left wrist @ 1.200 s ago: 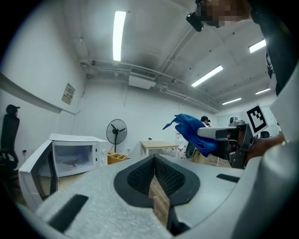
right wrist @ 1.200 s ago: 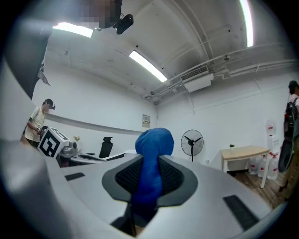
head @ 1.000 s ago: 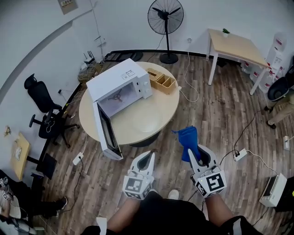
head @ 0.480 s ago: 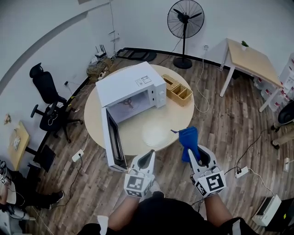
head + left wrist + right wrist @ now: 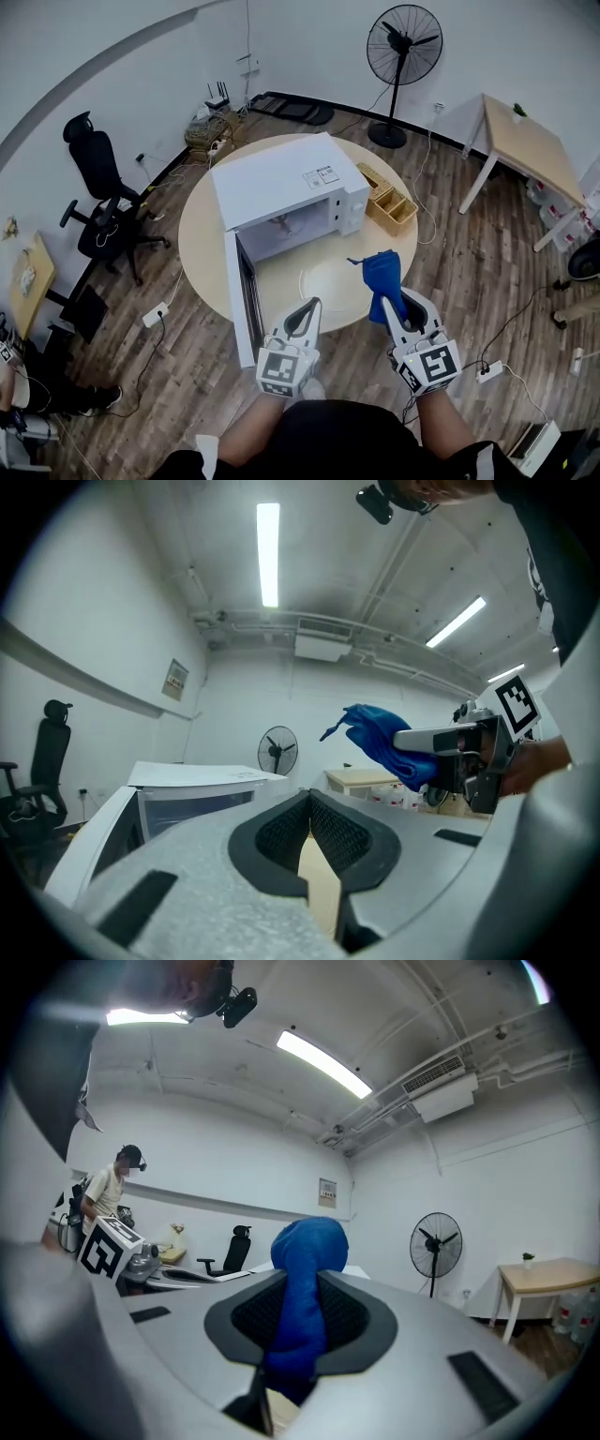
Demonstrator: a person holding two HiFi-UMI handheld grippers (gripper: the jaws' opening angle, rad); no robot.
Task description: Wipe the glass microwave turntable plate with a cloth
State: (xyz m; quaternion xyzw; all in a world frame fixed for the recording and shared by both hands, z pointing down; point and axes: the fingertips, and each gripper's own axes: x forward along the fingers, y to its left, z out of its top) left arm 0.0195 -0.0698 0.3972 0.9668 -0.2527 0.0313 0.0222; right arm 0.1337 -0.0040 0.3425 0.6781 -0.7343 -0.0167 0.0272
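At the round table (image 5: 199,239): a person, seen from the head view, holds a two-jaw gripper in each hand over the near edge. The glass turntable plate (image 5: 323,278) lies flat on the tabletop, outside the white microwave (image 5: 281,183), just in front of its open cavity & to the right of the door (image 5: 242,300), which swings out toward the person.

The right gripper (image 5: 392,302) has its jaws clamped on a blue cloth (image 5: 382,274). The right gripper view shows the fabric pinched between the pads, w/ a rounded bunch sticking up past the tips. In the head view the cloth sits just right of the plate's rim, approx over the table edge; no contact w/ the glass can be made out.

The left gripper (image 5: 309,307) points at the table beside the door's lower end. The left gripper view shows its jaws brought together at the tips, nothing between them.

A wooden organiser (image 5: 392,202) stands on the table to the right of the microwave. Beyond, on the wood floor: a pedestal fan (image 5: 405,42), a black office chair (image 5: 94,178) & a rectangular desk (image 5: 525,141)
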